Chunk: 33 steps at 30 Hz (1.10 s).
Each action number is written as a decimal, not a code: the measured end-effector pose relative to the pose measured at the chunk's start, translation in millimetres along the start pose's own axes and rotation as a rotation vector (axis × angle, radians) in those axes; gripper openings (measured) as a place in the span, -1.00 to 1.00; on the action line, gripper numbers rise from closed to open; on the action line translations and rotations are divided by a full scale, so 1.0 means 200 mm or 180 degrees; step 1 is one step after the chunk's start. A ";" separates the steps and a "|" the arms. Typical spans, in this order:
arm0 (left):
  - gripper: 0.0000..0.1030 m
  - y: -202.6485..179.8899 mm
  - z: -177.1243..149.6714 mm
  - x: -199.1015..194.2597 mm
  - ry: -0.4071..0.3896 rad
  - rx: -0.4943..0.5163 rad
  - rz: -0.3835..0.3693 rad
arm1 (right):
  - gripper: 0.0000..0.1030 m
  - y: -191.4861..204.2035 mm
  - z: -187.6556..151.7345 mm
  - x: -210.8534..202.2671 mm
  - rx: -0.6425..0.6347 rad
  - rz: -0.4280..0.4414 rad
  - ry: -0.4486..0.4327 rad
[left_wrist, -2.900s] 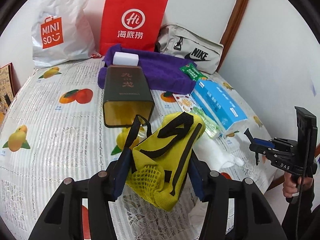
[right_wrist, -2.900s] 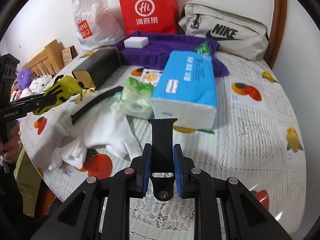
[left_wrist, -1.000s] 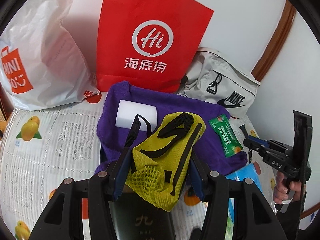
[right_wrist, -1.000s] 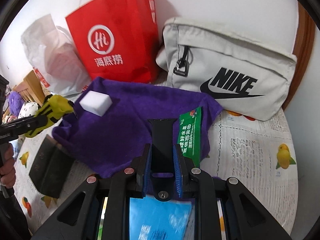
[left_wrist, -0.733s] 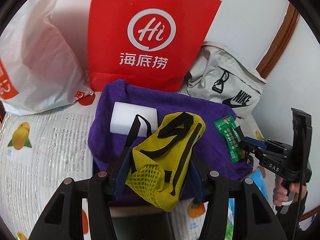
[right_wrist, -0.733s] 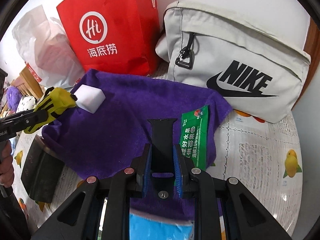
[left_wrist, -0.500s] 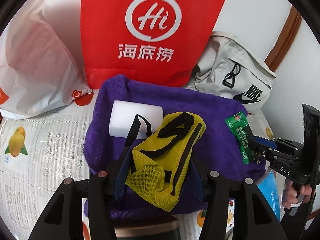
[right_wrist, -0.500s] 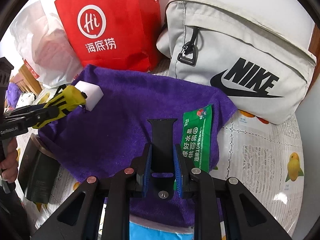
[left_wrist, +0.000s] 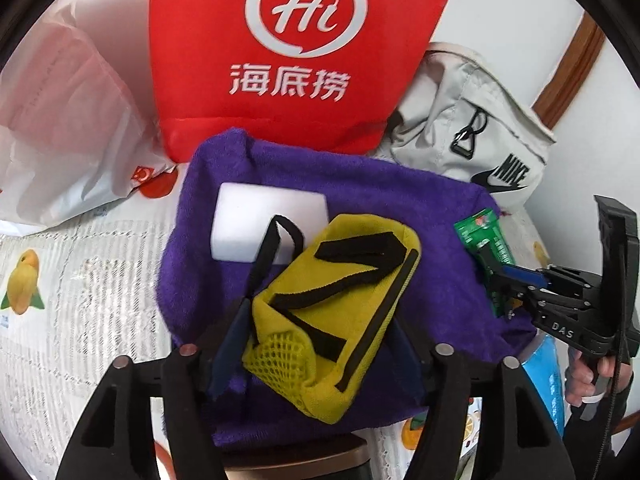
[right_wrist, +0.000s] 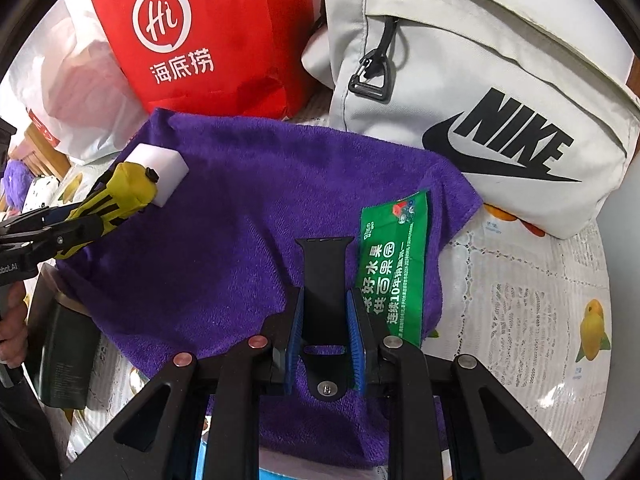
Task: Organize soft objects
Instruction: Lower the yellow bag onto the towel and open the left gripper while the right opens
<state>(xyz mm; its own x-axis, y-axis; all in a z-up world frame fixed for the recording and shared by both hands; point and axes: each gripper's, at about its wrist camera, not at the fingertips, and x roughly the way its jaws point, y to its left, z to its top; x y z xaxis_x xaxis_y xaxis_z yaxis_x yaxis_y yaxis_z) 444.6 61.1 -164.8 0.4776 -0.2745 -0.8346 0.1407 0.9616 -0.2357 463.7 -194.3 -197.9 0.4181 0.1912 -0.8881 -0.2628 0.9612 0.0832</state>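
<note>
L fingers (left_wrist: 316,332) gripped yellow pouch (left_wrist: 336,312) over purple towel (right_wrist: 248,232) | R fingers (right_wrist: 324,340) gripped black strap (right_wrist: 325,280) | tip: lower both onto bare towel, clear of white sponge (left_wrist: 264,224) & green packet (right_wrist: 394,268), then open.

1. Upper centre of the left wrist view: the red paper bag (left_wrist: 304,52) carries a white circle logo reading "Hi", with "海底捞" below it.
2. Right of it, the grey pouch (left_wrist: 472,140) shows black "NIKE" with the swoosh; it fills the upper right of the right wrist view.
3. On the purple towel (right_wrist: 240,208), the green sachet (right_wrist: 396,268) has white Chinese print, "好水果" and "10年" legible.
4. Far right, left wrist view: "DAS" on the right gripper (left_wrist: 490,264) body.
</note>
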 end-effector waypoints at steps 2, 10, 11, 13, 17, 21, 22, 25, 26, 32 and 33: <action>0.31 0.00 -0.01 0.00 0.0024 0.0014 0.0014 | -0.57 0.01 0.01 0.01 0.0018 0.0006 0.0030; 0.57 -0.04 -0.03 -0.05 0.0067 0.0130 0.0245 | -0.17 0.04 -0.01 -0.05 -0.0024 0.0053 -0.0056; 0.57 -0.04 -0.03 -0.07 0.0066 0.0127 0.0254 | -0.16 0.05 -0.01 -0.07 -0.0031 0.0058 -0.0079; 0.57 -0.05 -0.05 -0.10 0.0047 0.0124 0.0261 | -0.14 0.06 -0.02 -0.11 -0.0034 0.0066 -0.0122; 0.57 -0.08 -0.08 -0.19 -0.0025 0.0151 0.0301 | -0.12 0.08 -0.06 -0.22 -0.0032 0.0072 -0.0238; 0.57 -0.11 -0.12 -0.30 -0.0097 0.0204 0.0338 | -0.12 0.08 -0.12 -0.34 0.0012 0.0055 -0.0336; 0.57 -0.13 -0.13 -0.32 -0.0114 0.0214 0.0346 | -0.12 0.08 -0.14 -0.37 0.0024 0.0046 -0.0365; 0.57 -0.16 -0.19 -0.42 -0.0174 0.0231 0.0374 | -0.12 0.10 -0.21 -0.46 0.0057 0.0041 -0.0446; 0.57 -0.16 -0.21 -0.45 -0.0193 0.0232 0.0391 | -0.12 0.11 -0.24 -0.49 0.0071 0.0047 -0.0472; 0.57 -0.20 -0.37 -0.66 -0.0284 0.0156 0.0380 | -0.07 0.18 -0.40 -0.65 0.0150 0.0100 -0.0559; 0.57 -0.20 -0.39 -0.69 -0.0308 0.0156 0.0369 | -0.05 0.18 -0.43 -0.67 0.0177 0.0102 -0.0553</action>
<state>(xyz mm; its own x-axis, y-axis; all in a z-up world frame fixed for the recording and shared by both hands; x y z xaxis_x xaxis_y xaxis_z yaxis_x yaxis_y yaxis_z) 305.5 60.3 -79.3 0.5741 -0.1630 -0.8024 0.1206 0.9861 -0.1140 324.5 -202.3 -115.1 0.5553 0.2488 -0.7935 -0.2321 0.9626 0.1394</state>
